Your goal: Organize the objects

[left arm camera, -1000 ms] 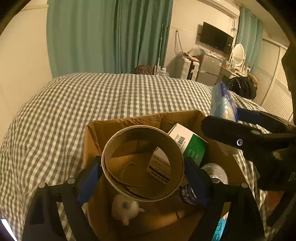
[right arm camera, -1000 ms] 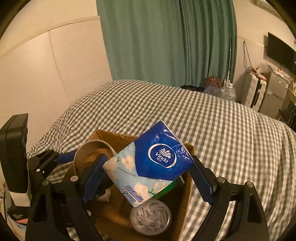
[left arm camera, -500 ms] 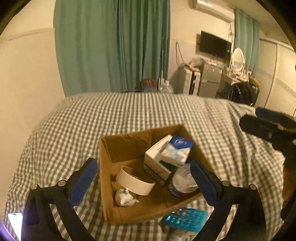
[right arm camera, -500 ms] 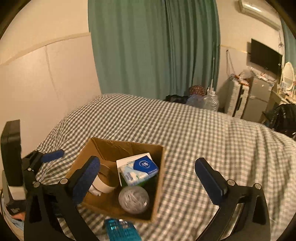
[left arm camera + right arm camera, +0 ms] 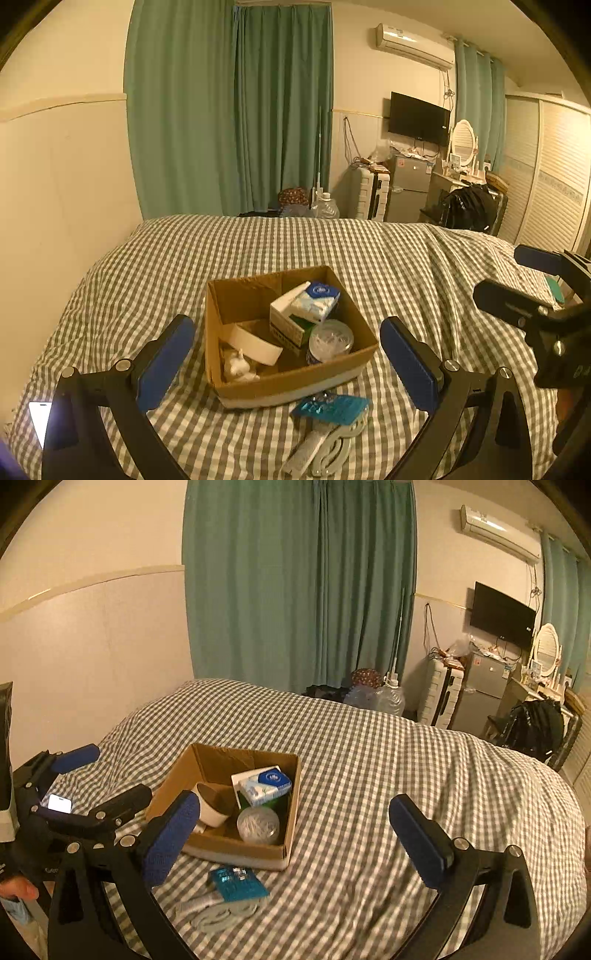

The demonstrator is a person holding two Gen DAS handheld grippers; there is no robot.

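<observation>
An open cardboard box (image 5: 295, 382) (image 5: 164, 792) sits on the checked bed. Inside lie a tape roll (image 5: 255, 345) (image 5: 212, 806), a blue tissue pack (image 5: 317, 301) (image 5: 267, 784) on a white and green carton (image 5: 286, 330), a clear round tub (image 5: 330, 341) (image 5: 258, 825) and a small white figure (image 5: 236, 365). A teal packet (image 5: 330, 406) (image 5: 238, 884) and a pale hair tool (image 5: 325, 448) (image 5: 218, 912) lie in front of the box. My left gripper (image 5: 288, 363) is open and empty, held back above the box. My right gripper (image 5: 295, 840) is open and empty, to the right of the box.
The checked bedspread (image 5: 369, 251) (image 5: 388, 775) stretches behind and to the right of the box. A lit phone (image 5: 38, 417) (image 5: 60, 803) lies at the left edge of the bed. The wall stands at the left; curtains, a fridge and a desk stand beyond the bed.
Both grippers have opened, dropped the tape roll and the tissue pack into the box, and pulled back up and away from it.
</observation>
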